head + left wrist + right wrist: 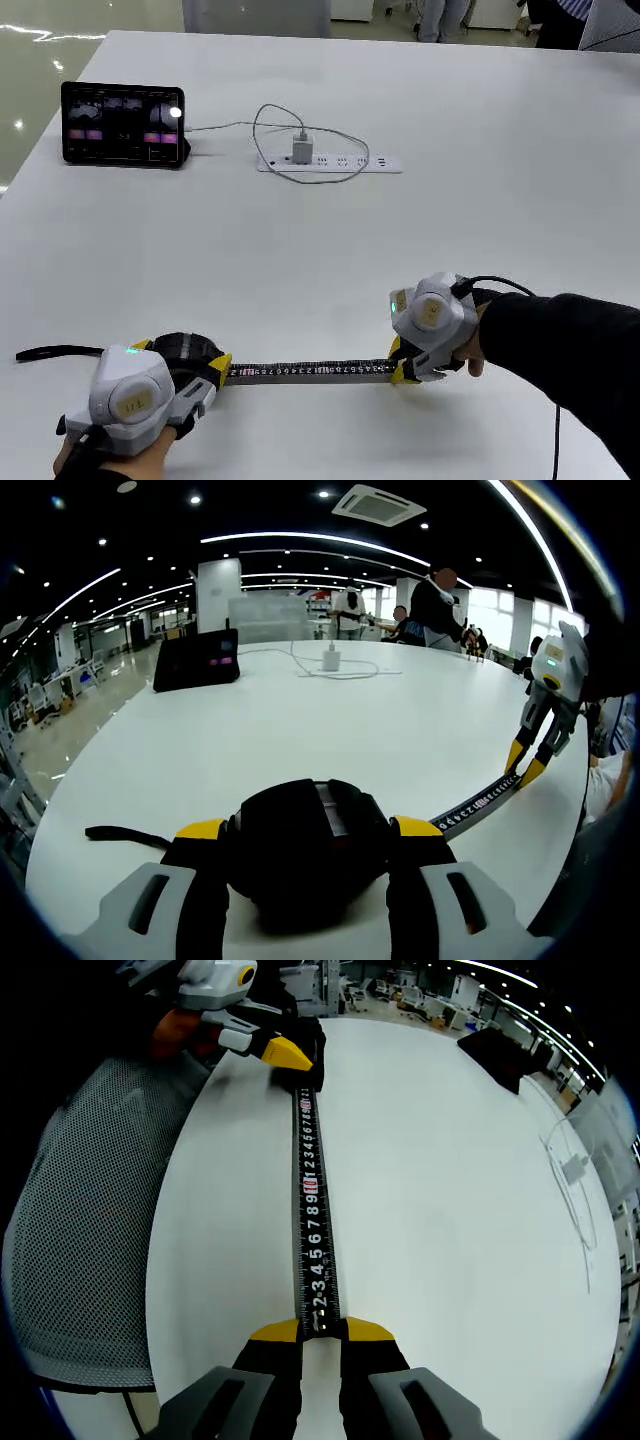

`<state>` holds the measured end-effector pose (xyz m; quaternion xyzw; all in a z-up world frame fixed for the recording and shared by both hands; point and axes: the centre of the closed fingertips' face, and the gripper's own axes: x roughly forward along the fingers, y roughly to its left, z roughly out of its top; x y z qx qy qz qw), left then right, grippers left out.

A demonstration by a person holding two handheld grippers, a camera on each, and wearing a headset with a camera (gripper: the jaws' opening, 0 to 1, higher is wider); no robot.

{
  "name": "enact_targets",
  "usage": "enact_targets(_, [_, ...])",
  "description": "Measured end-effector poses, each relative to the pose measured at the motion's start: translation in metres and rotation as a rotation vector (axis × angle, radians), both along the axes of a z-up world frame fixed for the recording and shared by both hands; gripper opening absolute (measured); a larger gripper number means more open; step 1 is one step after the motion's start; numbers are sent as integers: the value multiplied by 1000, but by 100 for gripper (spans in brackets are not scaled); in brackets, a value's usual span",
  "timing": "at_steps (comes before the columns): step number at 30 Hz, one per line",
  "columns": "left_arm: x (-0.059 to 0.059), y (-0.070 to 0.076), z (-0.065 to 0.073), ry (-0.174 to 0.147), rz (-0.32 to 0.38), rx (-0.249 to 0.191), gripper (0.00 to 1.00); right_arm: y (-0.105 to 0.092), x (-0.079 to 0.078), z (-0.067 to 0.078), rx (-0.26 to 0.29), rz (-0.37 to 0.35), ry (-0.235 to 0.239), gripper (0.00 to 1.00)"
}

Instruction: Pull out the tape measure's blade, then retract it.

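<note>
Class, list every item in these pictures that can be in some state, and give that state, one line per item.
left gripper: shut on the tape measure case
right gripper: shut on the end of the blade
tape measure case: gripped from both sides
blade: pulled out, straight, numbers facing up
tablet: screen lit, propped up
charger: plugged into the power strip

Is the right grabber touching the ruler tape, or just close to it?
Touching. In the right gripper view, the right gripper has its yellow tips pinched on the end of the blade, with no gap.
</note>
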<state>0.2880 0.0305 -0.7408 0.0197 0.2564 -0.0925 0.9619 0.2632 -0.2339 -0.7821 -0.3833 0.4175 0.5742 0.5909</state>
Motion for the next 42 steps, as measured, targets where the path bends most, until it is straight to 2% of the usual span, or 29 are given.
enact_targets(7, [1,0,0,1,-4,-4,59,3,0,1,-6,-10,1,10])
enact_targets(9, [1,0,0,2,-4,-4,59,3,1,-1,-9,-34,4,10])
enact_targets(42, [1,1,0,8,-7,-8,59,9,1,-1,-52,-32,8,11])
